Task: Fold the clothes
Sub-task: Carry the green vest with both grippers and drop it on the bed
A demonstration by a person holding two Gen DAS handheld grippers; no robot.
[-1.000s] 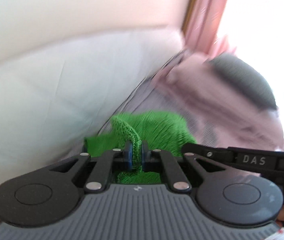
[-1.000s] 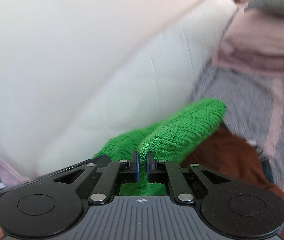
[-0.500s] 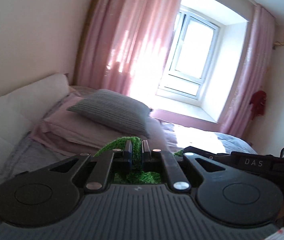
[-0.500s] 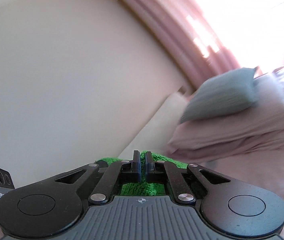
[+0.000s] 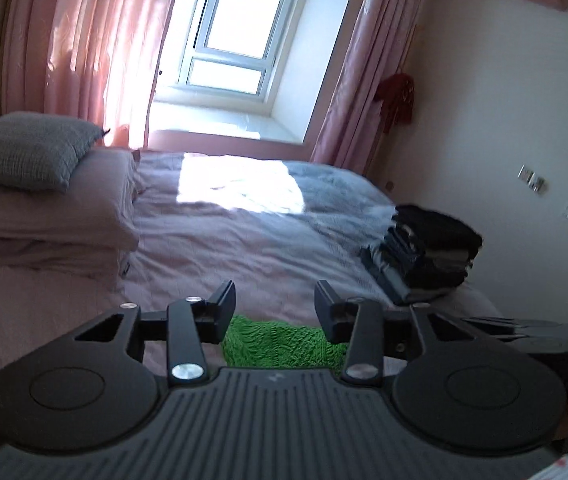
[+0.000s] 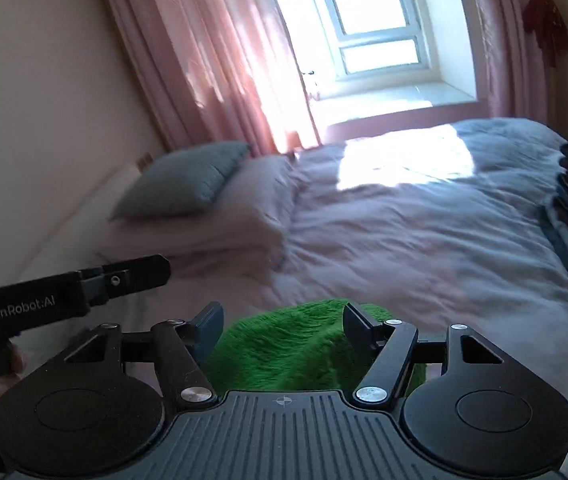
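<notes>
A wide bed under a rumpled pinkish-grey cover filled both wrist views, with a bright patch of sun lying across it toward twelve o'clock. Behind it rose pink curtains on either side of a white-framed window, and pale walls closed the room; a dark red item hung at two o'clock in the left wrist view, too small to identify. A grey pillow sat on stacked pink bedding at ten o'clock. A pile of dark folded clothes rested at the bed's edge at three o'clock, cut off by the frame in the right wrist view. The green knitted garment lay on the bed at six o'clock, just beyond both tools, its near part hidden under the tool bodies, so its long axis and facing could not be judged. The left claw was opening, its fingers apart and clear of the green fabric below. The right claw was also opening, spread wide, with the garment seen between the fingers but not pinched. Fingers of a hand showed at eight o'clock in the right wrist view, blurred.
</notes>
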